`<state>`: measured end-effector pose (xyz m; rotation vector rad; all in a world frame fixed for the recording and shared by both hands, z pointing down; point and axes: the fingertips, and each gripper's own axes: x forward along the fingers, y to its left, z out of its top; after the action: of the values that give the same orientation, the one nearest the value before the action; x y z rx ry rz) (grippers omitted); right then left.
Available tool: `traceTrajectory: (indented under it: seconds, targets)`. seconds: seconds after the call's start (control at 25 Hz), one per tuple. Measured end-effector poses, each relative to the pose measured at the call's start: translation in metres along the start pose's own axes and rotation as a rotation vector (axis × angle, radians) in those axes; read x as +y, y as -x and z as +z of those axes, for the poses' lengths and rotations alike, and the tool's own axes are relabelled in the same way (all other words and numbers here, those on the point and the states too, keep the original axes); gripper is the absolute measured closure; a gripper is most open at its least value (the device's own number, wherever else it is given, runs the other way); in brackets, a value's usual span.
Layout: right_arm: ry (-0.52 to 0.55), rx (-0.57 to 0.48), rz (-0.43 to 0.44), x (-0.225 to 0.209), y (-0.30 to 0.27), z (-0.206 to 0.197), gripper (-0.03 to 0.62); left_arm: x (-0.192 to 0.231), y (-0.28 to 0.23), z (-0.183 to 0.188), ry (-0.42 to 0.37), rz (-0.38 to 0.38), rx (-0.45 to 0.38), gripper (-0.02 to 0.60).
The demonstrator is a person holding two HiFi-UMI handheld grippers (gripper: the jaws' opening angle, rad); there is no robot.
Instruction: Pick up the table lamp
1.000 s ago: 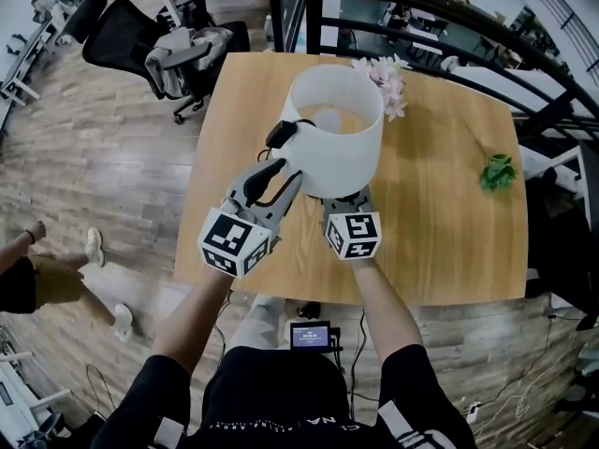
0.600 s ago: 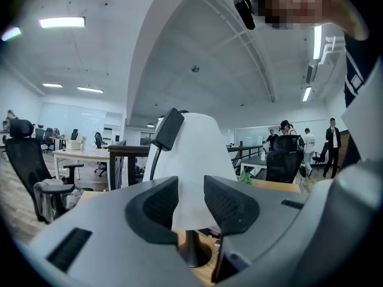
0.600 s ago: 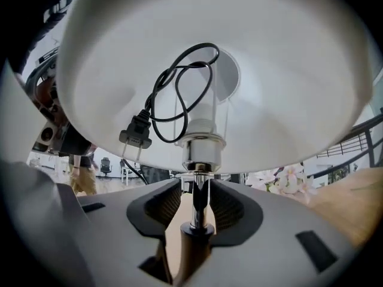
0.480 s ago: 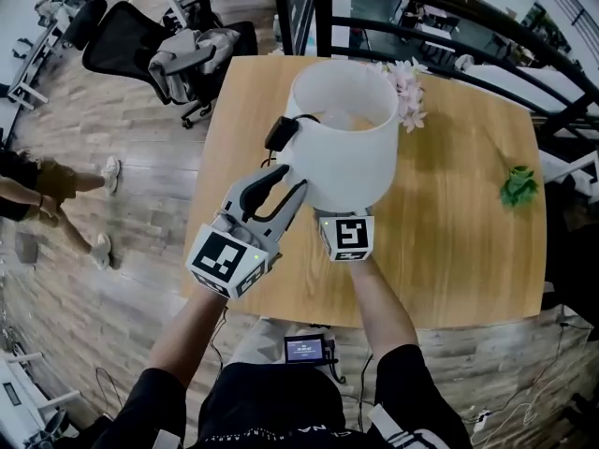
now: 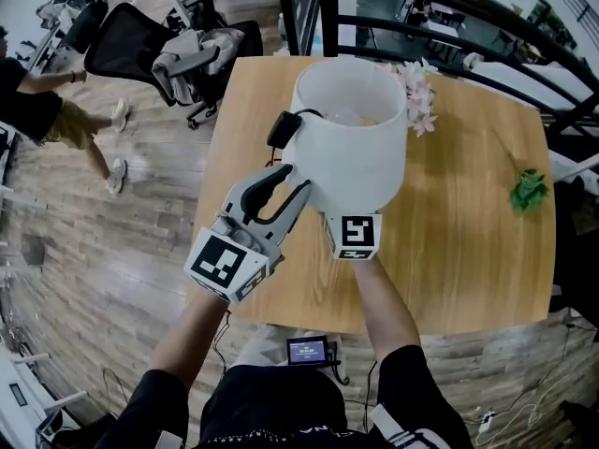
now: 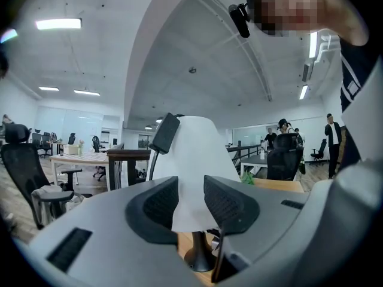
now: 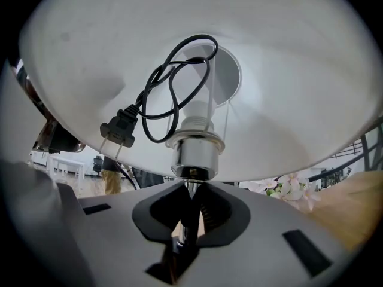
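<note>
Wood-grain table [image 5: 468, 251] bears the table lamp [image 5: 351, 148] near its middle: smooth tapered white shade, chrome socket and a thin metal stem, where the right gripper [image 7: 190, 205] is closing its ribbed jaws. The left gripper [image 5: 281, 190] gapes beside the shade. Pink flowers [image 5: 419, 101] and a green sprig [image 5: 529, 190] lie beyond.

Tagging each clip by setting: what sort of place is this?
Most likely an open-plan office: wheeled office chairs, desks further back, and ceiling strip lights across a large shared room.

Open office: swivel chairs [image 5: 124, 37], desks [image 6: 90, 158].
</note>
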<state>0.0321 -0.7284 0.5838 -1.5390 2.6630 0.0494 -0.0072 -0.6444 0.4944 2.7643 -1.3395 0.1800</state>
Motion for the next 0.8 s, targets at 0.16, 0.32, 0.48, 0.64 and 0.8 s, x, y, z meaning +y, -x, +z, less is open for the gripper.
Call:
traceTrajectory:
  seconds: [0.16, 0.32, 0.48, 0.64, 0.8]
  targets:
    - [-0.007, 0.029, 0.001, 0.000, 0.002, -0.001, 0.530, 0.000, 0.002, 0.003, -0.006, -0.003, -0.002, 0.437]
    - [-0.005, 0.062, 0.007, 0.001, 0.008, 0.008, 0.531, -0.003, 0.005, 0.013, -0.004, -0.009, -0.013, 0.437]
    - [-0.015, 0.103, 0.012, 0.002, 0.019, 0.023, 0.531, -0.010, 0.013, 0.031, -0.014, -0.027, -0.020, 0.437]
    - [-0.048, 0.141, 0.015, 0.006, 0.034, 0.043, 0.530, -0.020, 0.026, 0.049, -0.040, -0.038, -0.020, 0.437]
    - [-0.072, 0.167, 0.011, 0.004, 0.046, 0.065, 0.530, -0.026, 0.039, 0.061, -0.047, -0.041, -0.030, 0.439]
